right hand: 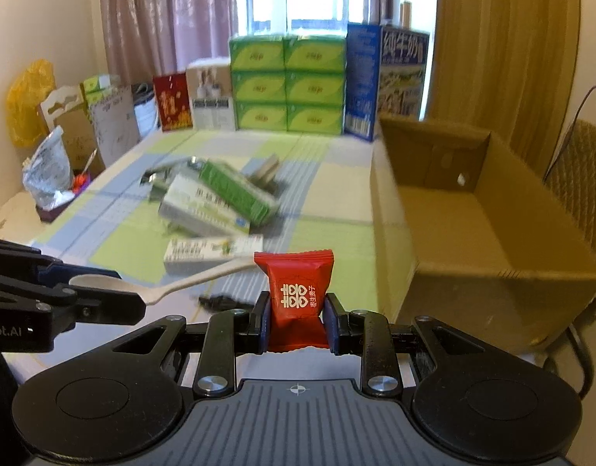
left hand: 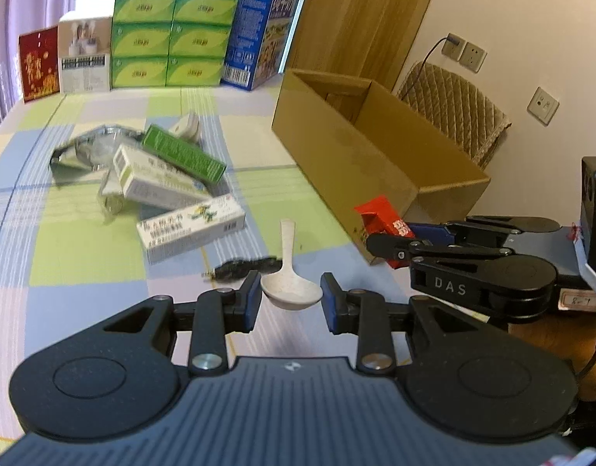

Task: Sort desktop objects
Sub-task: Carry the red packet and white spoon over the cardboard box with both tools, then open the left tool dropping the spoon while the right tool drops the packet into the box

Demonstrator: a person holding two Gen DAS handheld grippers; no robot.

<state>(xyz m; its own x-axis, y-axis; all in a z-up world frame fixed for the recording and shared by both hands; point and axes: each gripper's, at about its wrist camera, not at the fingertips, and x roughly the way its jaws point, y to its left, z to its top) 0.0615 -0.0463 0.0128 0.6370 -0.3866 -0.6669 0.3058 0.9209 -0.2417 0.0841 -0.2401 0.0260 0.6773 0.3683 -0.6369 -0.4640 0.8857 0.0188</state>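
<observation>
My left gripper (left hand: 291, 299) is shut on the bowl of a white spoon (left hand: 287, 240), whose handle points forward above the checked tablecloth. In the right wrist view the left gripper (right hand: 119, 291) comes in from the left with the spoon (right hand: 204, 275) sticking out to the right. My right gripper (right hand: 297, 312) is shut on a red candy packet (right hand: 296, 283), held upright. The left wrist view shows the right gripper (left hand: 391, 237) and the red packet (left hand: 377, 213) by the near corner of an open cardboard box (left hand: 375, 147).
A pile of medicine boxes (left hand: 173, 178) and a shiny tray (left hand: 84, 147) lie mid-table. A small black item (left hand: 243, 268) lies just ahead of the spoon. Green tissue boxes (right hand: 286, 85) and a blue carton (right hand: 383, 77) line the far edge. A chair (left hand: 453, 108) stands behind the cardboard box (right hand: 492, 213).
</observation>
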